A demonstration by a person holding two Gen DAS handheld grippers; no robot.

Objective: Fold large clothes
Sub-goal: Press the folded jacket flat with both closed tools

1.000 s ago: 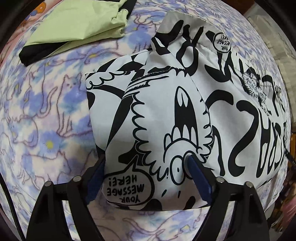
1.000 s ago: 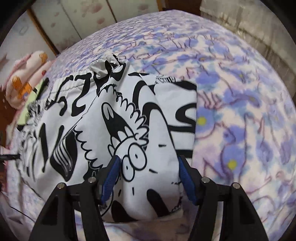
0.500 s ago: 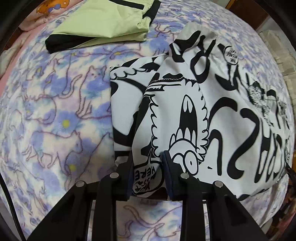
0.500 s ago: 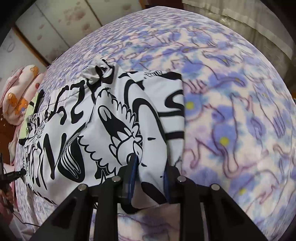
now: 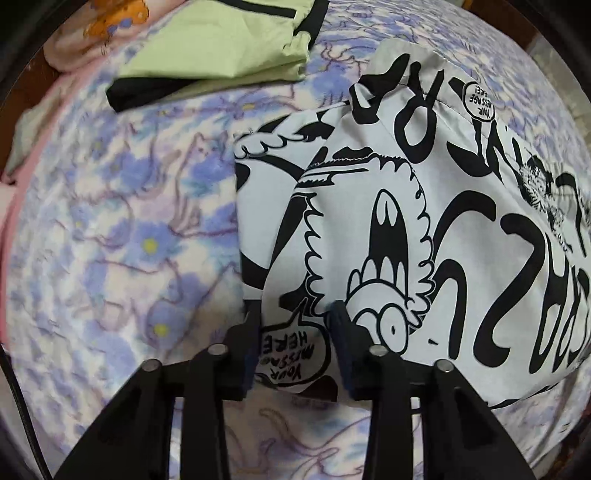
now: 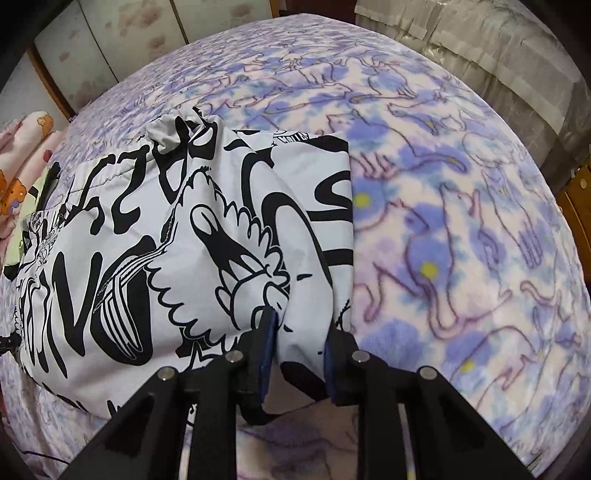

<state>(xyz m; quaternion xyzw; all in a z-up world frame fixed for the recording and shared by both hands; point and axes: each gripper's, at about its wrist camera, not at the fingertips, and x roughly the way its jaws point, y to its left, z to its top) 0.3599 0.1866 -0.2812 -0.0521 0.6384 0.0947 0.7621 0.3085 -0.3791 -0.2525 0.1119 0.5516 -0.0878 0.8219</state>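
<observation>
Both grippers, wide apart a second ago, have closed: the left gripper [image 5: 295, 325] and right gripper [image 6: 301, 332] each pinch the near hem of the printed garment [image 5: 424, 229] at 6 o'clock. Sides look folded in; the lengthwise fold seems left.

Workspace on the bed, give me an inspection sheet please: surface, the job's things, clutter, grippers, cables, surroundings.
Surface: blue and purple cat-print blanket, covering the bed.
Job's things: black-and-white cartoon-print garment, partly folded, lying on the blanket.
Clutter: folded green and black garment beyond it; pink cartoon-print bedding at the far edge.
Grippers: left gripper closed on the printed garment's near edge; right gripper likewise, with a bunch of cloth between its fingers.
Cables: thin black cable at the left edge of the left wrist view.
Surroundings: pale panelled wall; light curtain.
</observation>
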